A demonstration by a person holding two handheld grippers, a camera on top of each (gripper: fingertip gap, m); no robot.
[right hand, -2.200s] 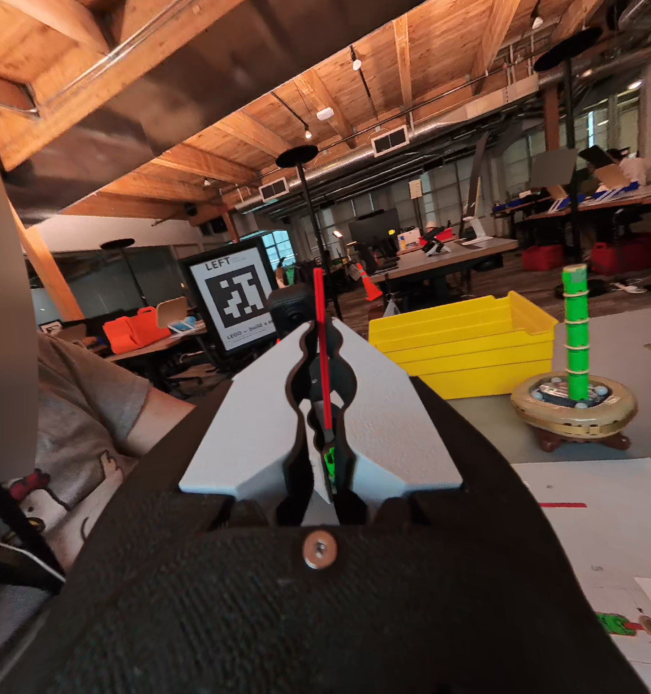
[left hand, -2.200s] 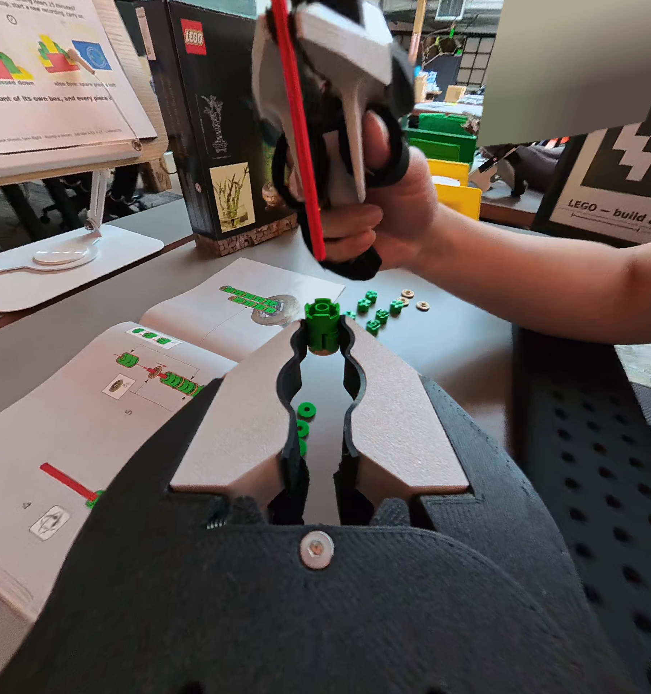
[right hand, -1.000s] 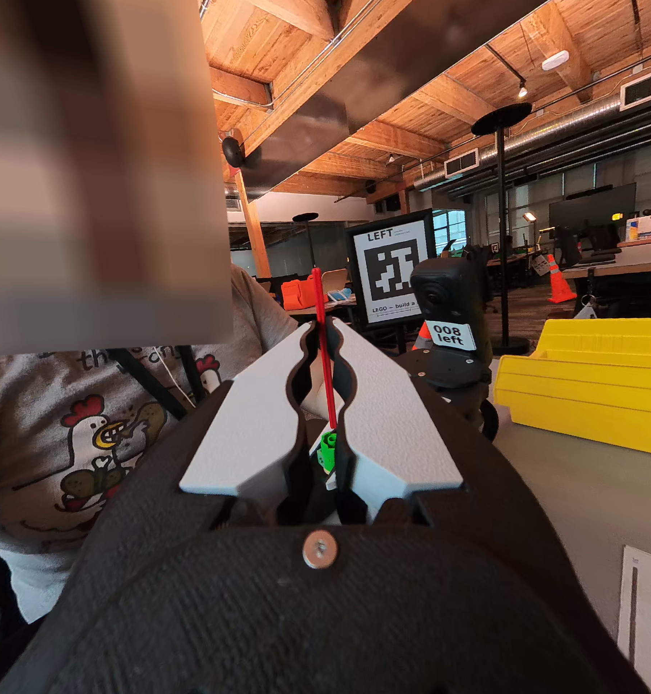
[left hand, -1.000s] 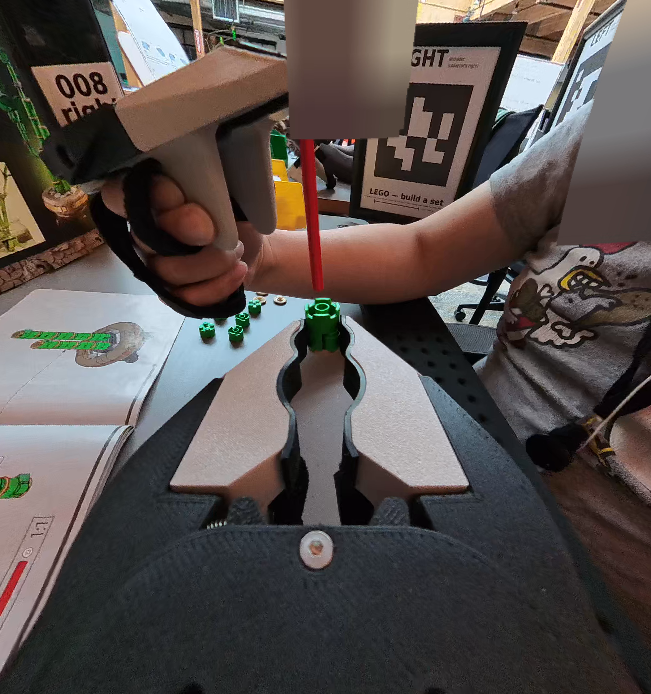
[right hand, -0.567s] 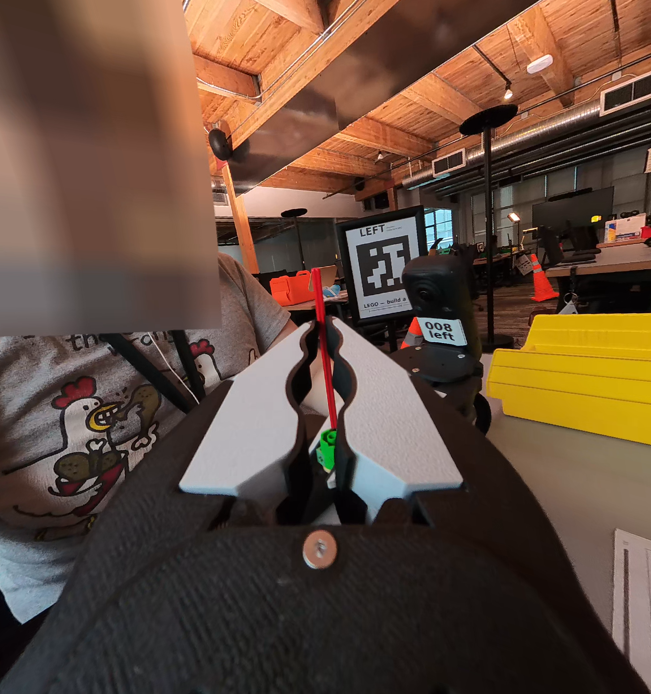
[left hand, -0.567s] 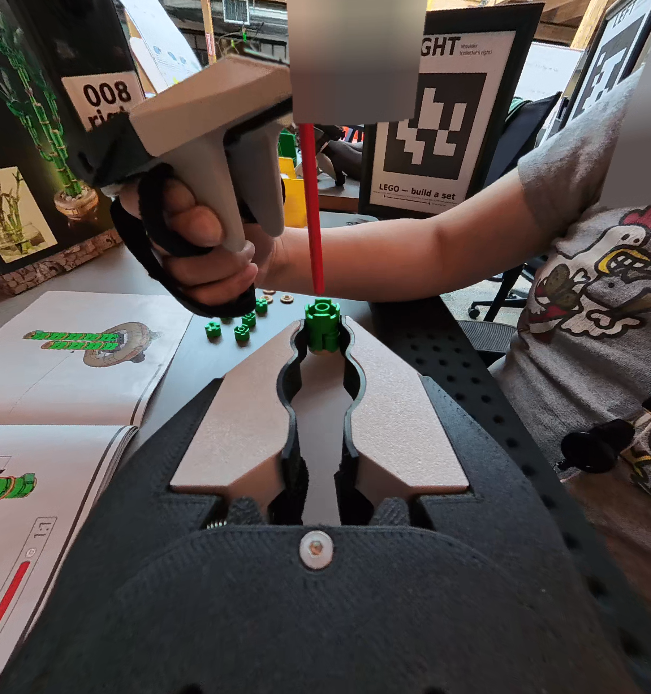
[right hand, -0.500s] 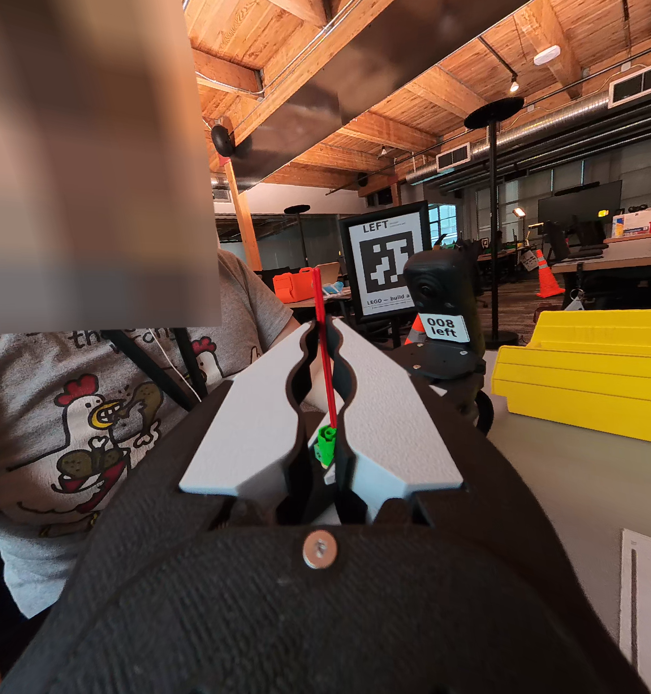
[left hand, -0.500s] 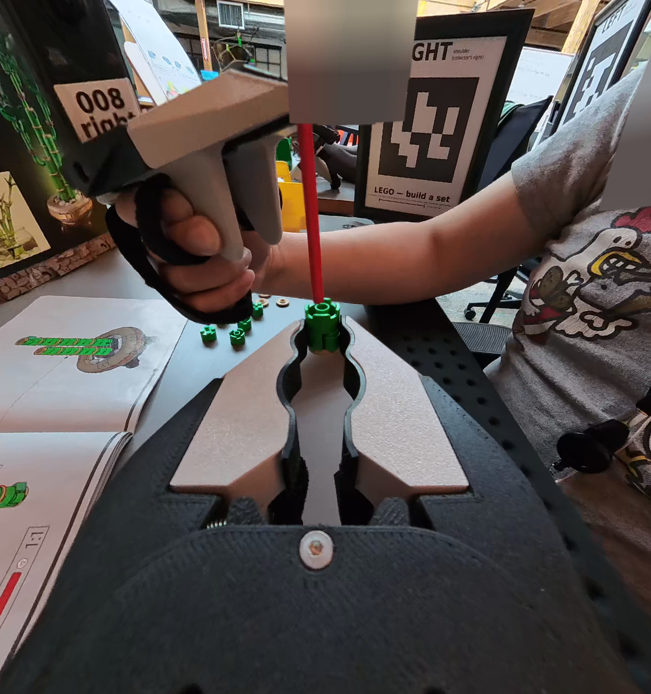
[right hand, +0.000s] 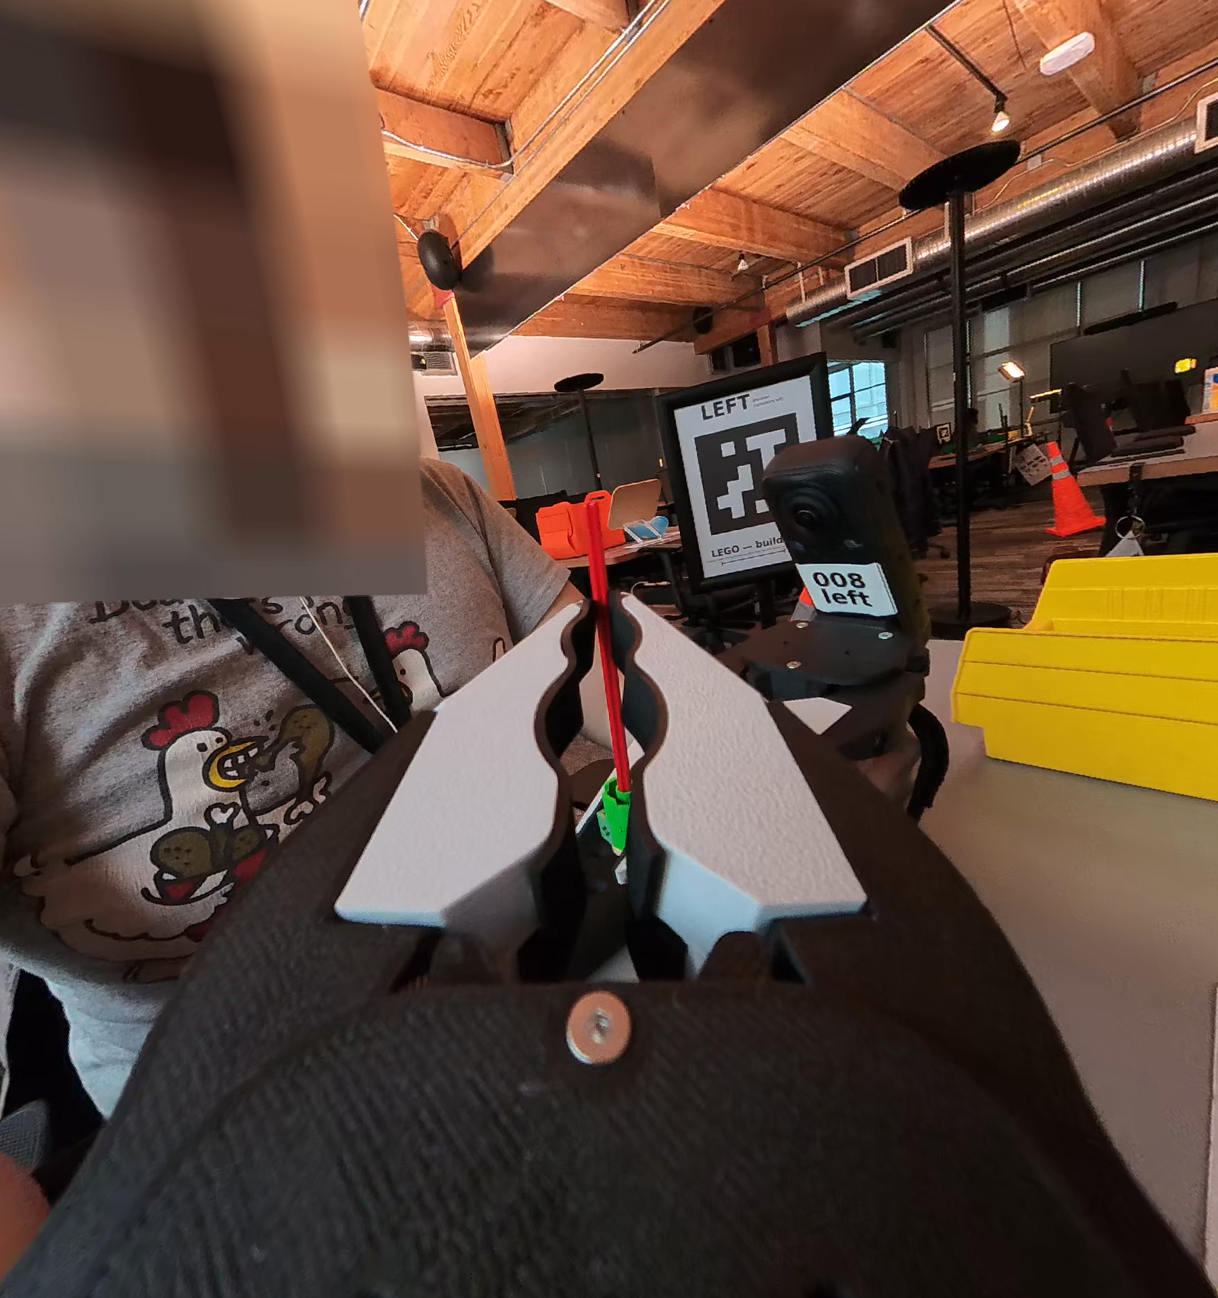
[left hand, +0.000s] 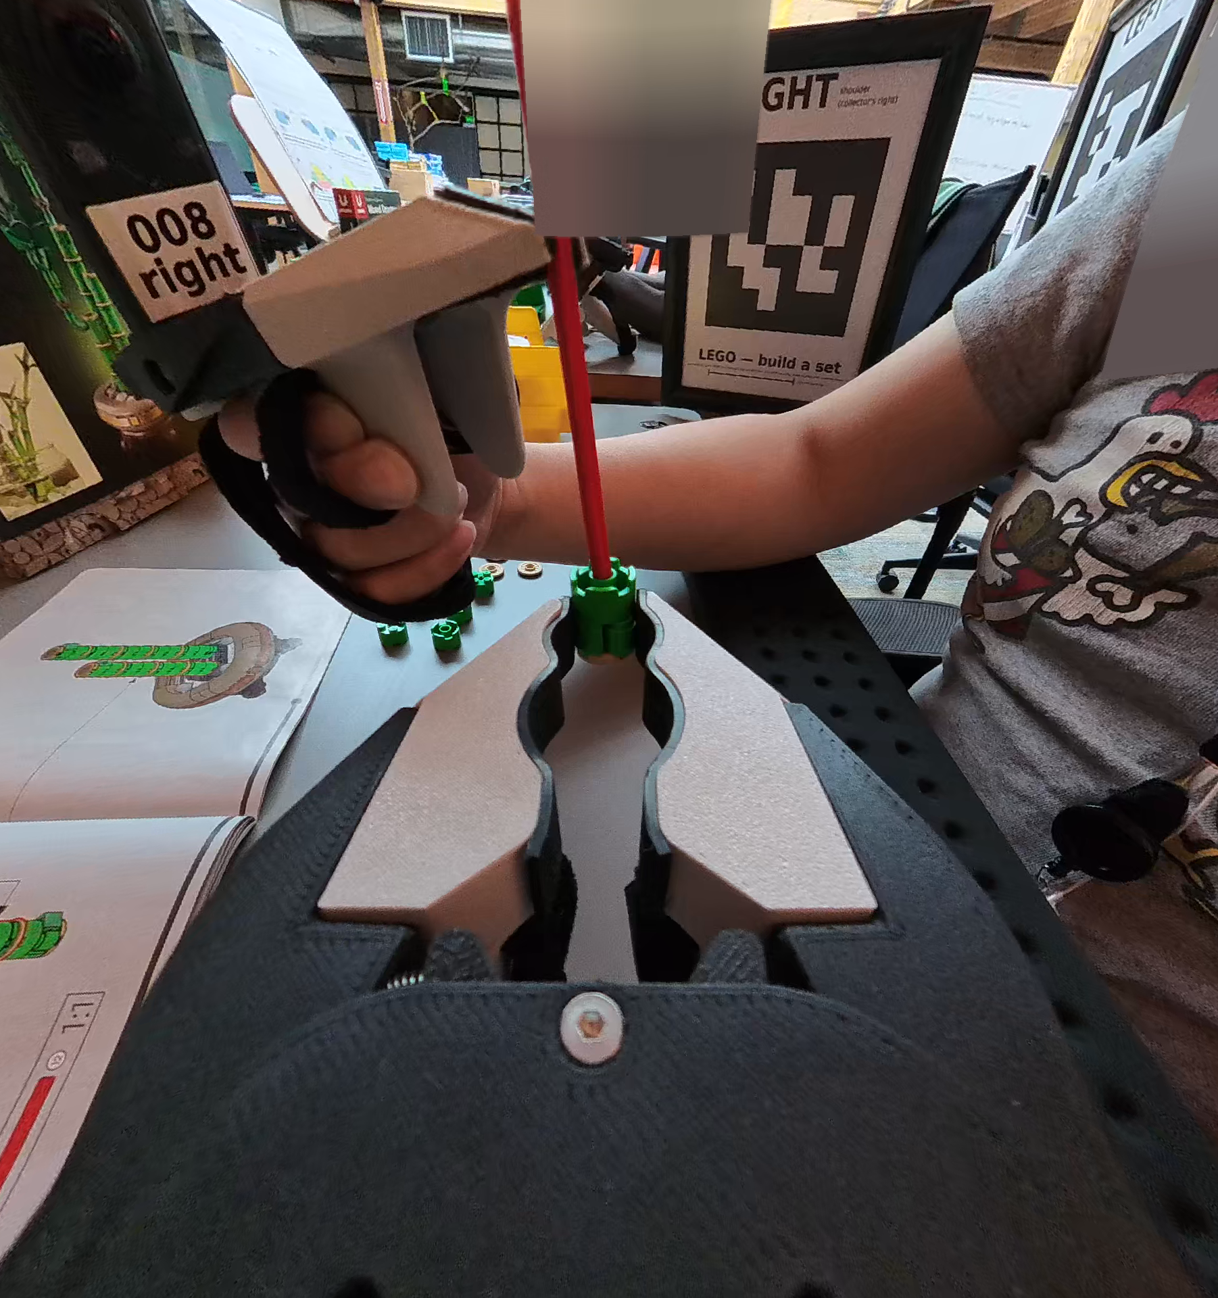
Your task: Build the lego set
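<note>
My left gripper [left hand: 603, 621] is shut on a green round stack [left hand: 603, 611] with a tan piece at its base, held above the table. A long red axle [left hand: 574, 400] comes down from above, its lower end in the stack's top hole. My right gripper [right hand: 603, 611] is shut on that red axle [right hand: 610, 688]; the green stack [right hand: 614, 808] shows low between its fingers. The right gripper's body [left hand: 381, 295] and the hand on it show in the left wrist view. The left gripper's camera body [right hand: 845, 562] shows in the right wrist view.
An open instruction booklet [left hand: 136, 702] lies at left on the grey table [left hand: 353, 702]. Several small green pieces [left hand: 445, 632] and two tan rings [left hand: 511, 569] lie beyond it. The set's black box [left hand: 44, 281] stands at far left. Yellow bins [right hand: 1119, 674] stand at right. A person sits close. The left gripper's tips are roughly 8 cm from the right gripper's.
The red axle has come down over the green stack and its tip now sits in the stack's top hole. Both grippers stayed shut.
</note>
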